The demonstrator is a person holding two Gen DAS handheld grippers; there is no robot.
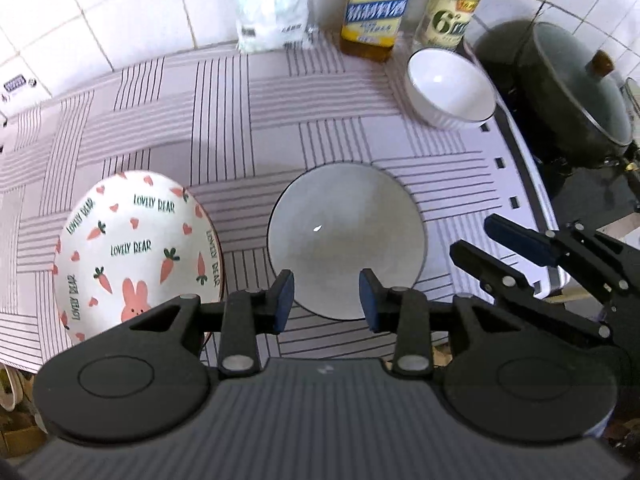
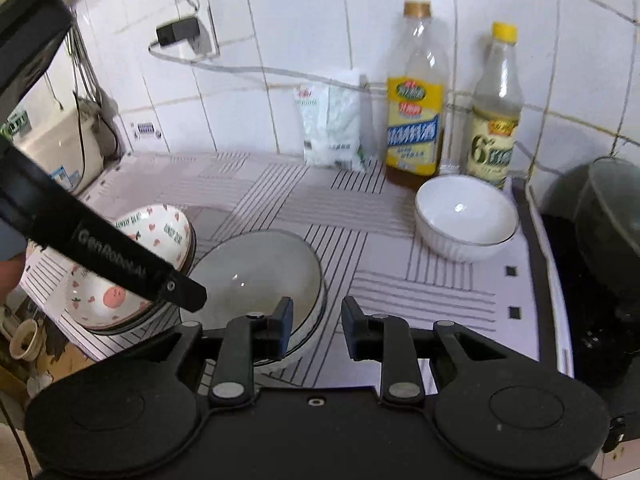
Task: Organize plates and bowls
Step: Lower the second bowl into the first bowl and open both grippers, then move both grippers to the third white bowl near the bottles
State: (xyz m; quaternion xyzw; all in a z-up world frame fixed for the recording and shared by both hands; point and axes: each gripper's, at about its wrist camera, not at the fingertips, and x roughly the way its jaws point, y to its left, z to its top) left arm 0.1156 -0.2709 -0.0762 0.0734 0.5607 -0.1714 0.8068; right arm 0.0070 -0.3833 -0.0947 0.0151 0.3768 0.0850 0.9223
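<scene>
Your left gripper point(image 1: 326, 300) hangs over the near rim of the grey bowl point(image 1: 346, 240), its pads a little apart and pressing on nothing; the bowl sits free on the counter point(image 1: 248, 120). Your right gripper point(image 2: 316, 328) hovers at that bowl's right edge, jaws likewise parted with only counter between them, so neither holds anything.

Take the grey bowl as your landmark. Just to its left rest the carrot-print dishes point(image 1: 136, 248), which look nested in the right wrist view, probably a pile started to save room. Behind it and to its right, well apart, stands the white ribbed bowl point(image 2: 466, 216), just in front of the 2 bottles point(image 2: 416, 120) by the wall. It seems the likeliest piece left to gather.
</scene>
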